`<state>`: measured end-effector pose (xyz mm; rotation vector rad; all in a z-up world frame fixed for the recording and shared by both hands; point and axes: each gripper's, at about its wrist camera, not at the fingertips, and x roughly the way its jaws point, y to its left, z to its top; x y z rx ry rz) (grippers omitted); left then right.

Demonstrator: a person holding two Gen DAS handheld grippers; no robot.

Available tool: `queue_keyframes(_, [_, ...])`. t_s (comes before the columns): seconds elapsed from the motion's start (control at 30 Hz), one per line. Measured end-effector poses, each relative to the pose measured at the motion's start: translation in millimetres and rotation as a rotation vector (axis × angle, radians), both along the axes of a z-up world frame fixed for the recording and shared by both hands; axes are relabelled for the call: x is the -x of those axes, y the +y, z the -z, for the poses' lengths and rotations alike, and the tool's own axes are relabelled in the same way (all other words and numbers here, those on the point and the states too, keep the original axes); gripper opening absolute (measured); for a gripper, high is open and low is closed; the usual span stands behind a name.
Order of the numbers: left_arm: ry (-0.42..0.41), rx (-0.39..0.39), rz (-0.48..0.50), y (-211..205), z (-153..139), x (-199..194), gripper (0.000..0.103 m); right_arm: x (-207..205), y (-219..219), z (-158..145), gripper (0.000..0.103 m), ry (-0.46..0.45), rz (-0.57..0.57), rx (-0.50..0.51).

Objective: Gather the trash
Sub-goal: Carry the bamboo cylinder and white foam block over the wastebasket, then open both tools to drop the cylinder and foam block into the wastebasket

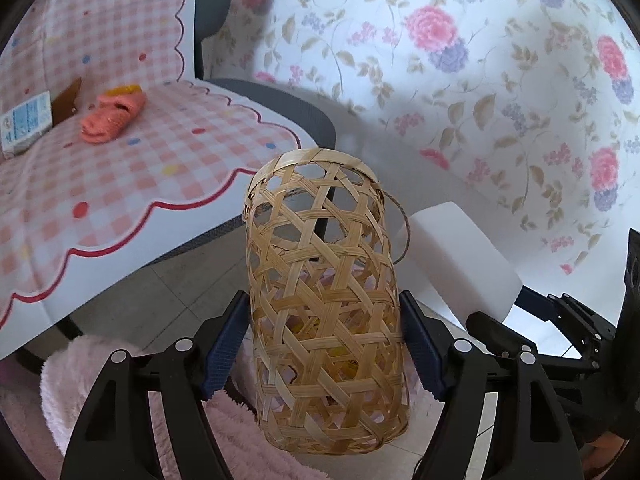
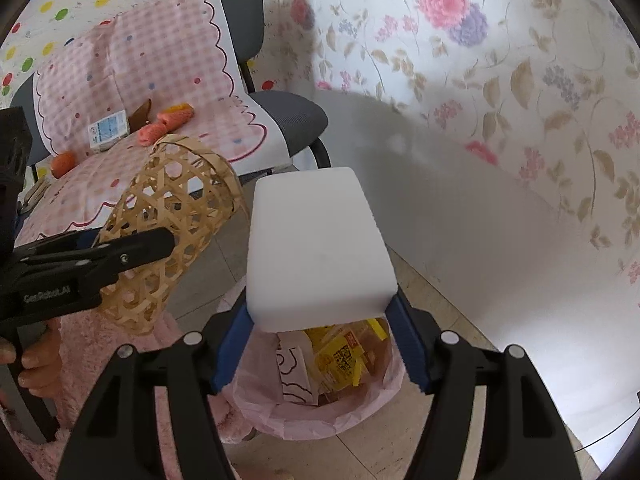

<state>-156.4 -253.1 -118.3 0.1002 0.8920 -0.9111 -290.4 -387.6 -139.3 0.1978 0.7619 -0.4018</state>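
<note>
Left tongs (image 1: pixel 323 354) clamped around woven basket (image 1: pixel 324 300), right tongs (image 2: pixel 320 344) around white block (image 2: pixel 316 252) above pink-lined bin (image 2: pixel 320 412).

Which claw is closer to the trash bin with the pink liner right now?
Right. The right claw holds a white block directly above the trash bin. The left claw grips the woven basket off to the bin's left side.

Bin (image 2: pixel 320 412) on floor: block (image 2: pixel 316 248) above it in right tool (image 2: pixel 320 344), basket (image 2: pixel 168 232) left of bin, chair (image 2: pixel 280 120) behind.
</note>
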Motion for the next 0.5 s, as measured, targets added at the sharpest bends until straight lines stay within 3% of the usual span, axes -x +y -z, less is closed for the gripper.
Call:
queue_keyframes(0.33, [0.022, 0.016, -0.025, -10.4, 3.3, -19.5, 0.084, -19.0, -14.8, 17.6, 0.071, 0.026, -0.005, -0.031])
queue_keyframes(0.5, [-0.030, 0.020, -0.068, 4.7, -11.7, -23.0, 0.084, -21.1, -17.9, 18.0, 0.074, 0.042, -0.001, -0.037])
